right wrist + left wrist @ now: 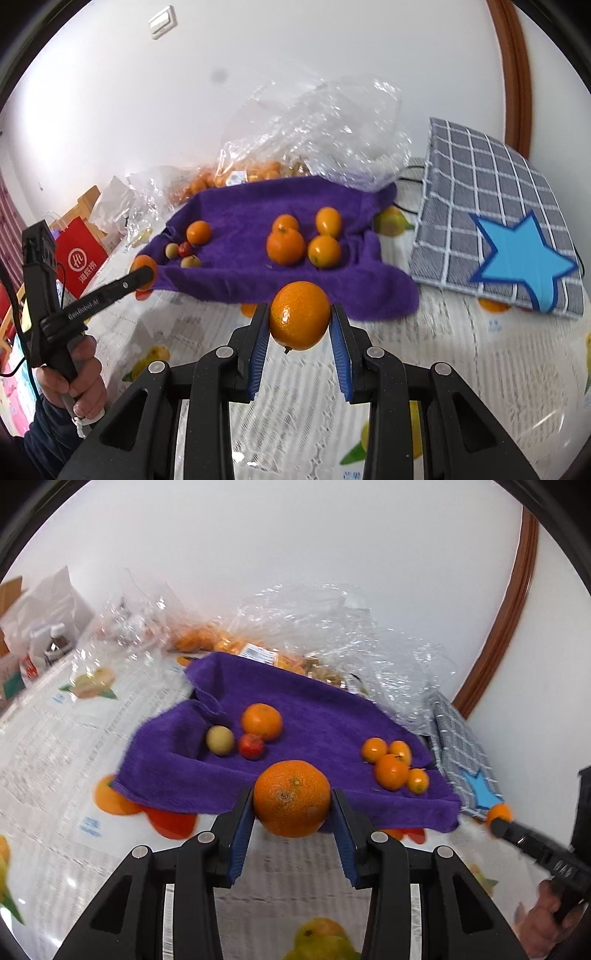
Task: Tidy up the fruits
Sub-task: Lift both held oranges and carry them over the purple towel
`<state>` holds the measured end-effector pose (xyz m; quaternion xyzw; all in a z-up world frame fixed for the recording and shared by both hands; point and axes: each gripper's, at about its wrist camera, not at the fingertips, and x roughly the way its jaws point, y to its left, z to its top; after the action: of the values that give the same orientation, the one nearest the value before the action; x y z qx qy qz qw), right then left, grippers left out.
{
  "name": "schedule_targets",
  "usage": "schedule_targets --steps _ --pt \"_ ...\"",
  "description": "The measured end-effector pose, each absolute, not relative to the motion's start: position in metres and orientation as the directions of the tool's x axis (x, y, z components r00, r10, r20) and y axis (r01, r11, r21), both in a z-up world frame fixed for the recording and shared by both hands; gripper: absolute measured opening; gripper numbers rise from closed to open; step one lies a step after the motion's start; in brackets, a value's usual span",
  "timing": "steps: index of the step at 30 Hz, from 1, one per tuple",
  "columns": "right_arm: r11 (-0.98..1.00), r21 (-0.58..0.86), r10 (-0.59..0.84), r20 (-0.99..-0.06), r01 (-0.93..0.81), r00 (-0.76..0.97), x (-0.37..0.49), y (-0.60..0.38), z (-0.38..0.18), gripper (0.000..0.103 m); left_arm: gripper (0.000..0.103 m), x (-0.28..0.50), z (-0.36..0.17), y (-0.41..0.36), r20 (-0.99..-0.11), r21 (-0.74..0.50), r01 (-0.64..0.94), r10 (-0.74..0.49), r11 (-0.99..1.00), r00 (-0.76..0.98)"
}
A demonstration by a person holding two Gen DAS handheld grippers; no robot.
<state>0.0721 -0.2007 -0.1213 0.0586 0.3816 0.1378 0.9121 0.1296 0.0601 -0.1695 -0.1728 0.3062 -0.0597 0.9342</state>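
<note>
A purple towel (317, 716) lies on the table. On its left side sit an orange (261, 722), a small yellow-green fruit (220, 740) and a small red fruit (251, 746). Several small oranges (393, 764) cluster on its right side. My left gripper (291, 798) is shut on a large orange (291, 786), held above the towel's near edge. My right gripper (299, 314) is shut on a smaller smooth orange (299, 306) in front of the towel (258, 210). The right wrist view shows the left gripper (146, 275) at the towel's left corner; the left wrist view shows the right gripper (498, 821) at the right.
Clear plastic bags (314, 122) with more oranges lie behind the towel against the white wall. A grey checked cloth with a blue star (517, 254) lies to the right. A red paper bag (79, 258) and boxes stand at the far left. A fruit-printed tablecloth (443, 350) covers the table.
</note>
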Motion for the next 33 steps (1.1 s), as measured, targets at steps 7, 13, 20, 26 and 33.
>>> schedule_targets --steps 7,13,20,26,33 --pt "0.949 0.212 0.315 -0.67 -0.233 0.672 0.098 -0.192 -0.106 0.032 0.039 0.132 -0.158 0.084 -0.565 -0.389 -0.049 -0.197 0.92 0.801" --pt "0.945 0.217 0.325 -0.663 -0.243 0.675 0.116 -0.187 -0.092 0.032 0.039 0.14 -0.141 0.096 -0.564 -0.385 -0.068 -0.176 0.92 0.806" --pt "0.949 0.198 0.314 -0.66 -0.245 0.683 0.134 -0.184 -0.081 0.032 0.039 0.158 -0.122 0.099 -0.577 -0.366 -0.058 -0.178 0.929 0.797" --pt "0.949 0.212 0.316 -0.664 -0.235 0.678 0.153 -0.185 -0.084 0.032 0.039 0.178 -0.111 0.095 -0.58 -0.344 -0.047 -0.173 0.938 0.796" --pt "0.947 0.224 0.32 -0.668 -0.228 0.671 0.175 -0.187 -0.09 0.032 0.039 0.204 -0.107 0.087 -0.589 -0.317 -0.035 -0.168 0.948 0.79"
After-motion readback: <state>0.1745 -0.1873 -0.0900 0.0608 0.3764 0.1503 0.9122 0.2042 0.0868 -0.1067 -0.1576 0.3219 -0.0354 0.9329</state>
